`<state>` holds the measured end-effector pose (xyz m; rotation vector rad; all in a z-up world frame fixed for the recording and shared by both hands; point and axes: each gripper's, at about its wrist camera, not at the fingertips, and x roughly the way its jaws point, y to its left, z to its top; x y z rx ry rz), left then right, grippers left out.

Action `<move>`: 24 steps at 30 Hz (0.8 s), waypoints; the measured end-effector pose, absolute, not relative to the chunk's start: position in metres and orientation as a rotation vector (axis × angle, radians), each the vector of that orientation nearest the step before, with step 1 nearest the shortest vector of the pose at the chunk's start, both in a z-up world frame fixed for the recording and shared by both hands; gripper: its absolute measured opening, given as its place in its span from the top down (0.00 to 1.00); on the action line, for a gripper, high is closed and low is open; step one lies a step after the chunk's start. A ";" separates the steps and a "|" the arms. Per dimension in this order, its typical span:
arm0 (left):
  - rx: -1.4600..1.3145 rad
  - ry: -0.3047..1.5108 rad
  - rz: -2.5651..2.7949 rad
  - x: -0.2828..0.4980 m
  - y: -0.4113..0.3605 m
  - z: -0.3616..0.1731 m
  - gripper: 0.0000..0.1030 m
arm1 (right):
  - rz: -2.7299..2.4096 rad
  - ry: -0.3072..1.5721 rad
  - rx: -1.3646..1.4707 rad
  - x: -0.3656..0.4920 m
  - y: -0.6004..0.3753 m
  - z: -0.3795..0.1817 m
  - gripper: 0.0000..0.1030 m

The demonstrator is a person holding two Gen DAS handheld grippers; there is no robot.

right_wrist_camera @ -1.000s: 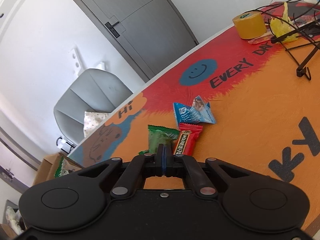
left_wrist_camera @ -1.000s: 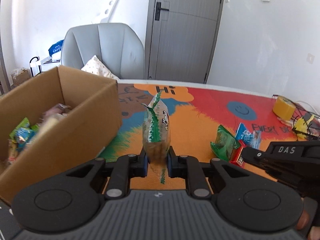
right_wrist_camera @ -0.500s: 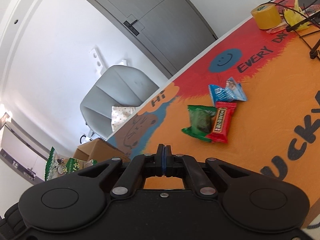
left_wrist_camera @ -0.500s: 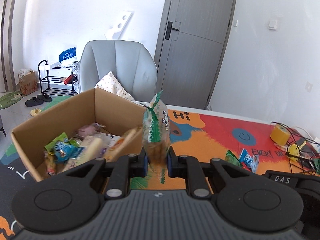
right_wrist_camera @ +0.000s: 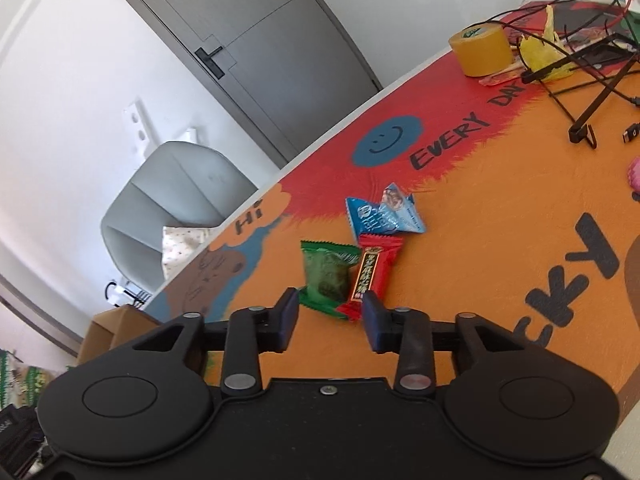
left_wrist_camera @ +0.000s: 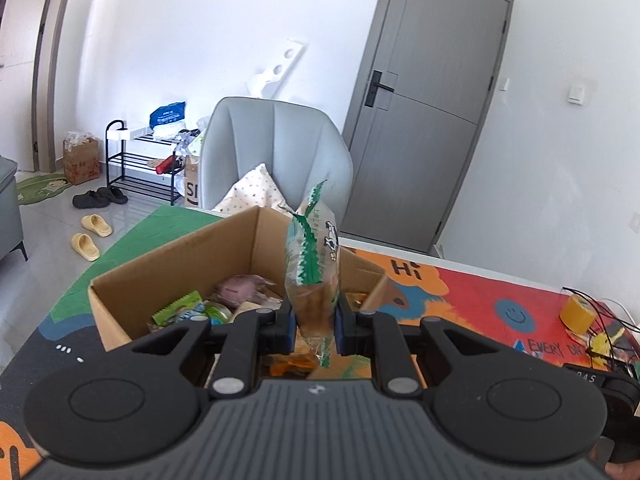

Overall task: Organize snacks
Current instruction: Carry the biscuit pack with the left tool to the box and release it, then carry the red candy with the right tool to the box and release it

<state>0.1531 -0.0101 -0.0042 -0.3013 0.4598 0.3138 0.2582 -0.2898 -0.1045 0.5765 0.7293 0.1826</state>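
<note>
My left gripper (left_wrist_camera: 314, 322) is shut on a clear snack bag with green and white print (left_wrist_camera: 312, 264), held upright above the open cardboard box (left_wrist_camera: 172, 256). Several wrapped snacks (left_wrist_camera: 192, 310) lie inside the box. In the right wrist view, my right gripper (right_wrist_camera: 330, 322) hangs over the table with its jaws opening and nothing between them. Just beyond its fingertips lie a green packet (right_wrist_camera: 326, 276) and a red bar (right_wrist_camera: 370, 276) side by side, with a blue packet (right_wrist_camera: 382, 216) behind them.
The table carries a colourful mat (right_wrist_camera: 500, 216). A roll of yellow tape (right_wrist_camera: 480, 50), a yellow wrapper (right_wrist_camera: 544, 54) and black cables (right_wrist_camera: 592, 92) crowd its far right corner. A grey chair (left_wrist_camera: 276, 152) stands behind the box, and a shoe rack (left_wrist_camera: 136, 160) by the wall.
My left gripper carried the bag up and leftward, from beside the box to over its opening. The right gripper's jaws went from shut to parted above the green and red packets.
</note>
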 end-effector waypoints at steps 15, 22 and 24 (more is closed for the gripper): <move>-0.371 0.487 0.407 0.161 0.056 -0.011 0.83 | 0.052 0.802 0.365 0.299 -0.258 -0.118 0.57; -0.384 0.495 0.418 0.152 0.069 -0.012 0.49 | 0.027 0.799 0.298 0.295 -0.251 -0.118 0.80; -0.384 0.482 0.432 0.146 0.072 -0.010 0.43 | 0.034 0.796 0.325 0.290 -0.254 -0.116 0.80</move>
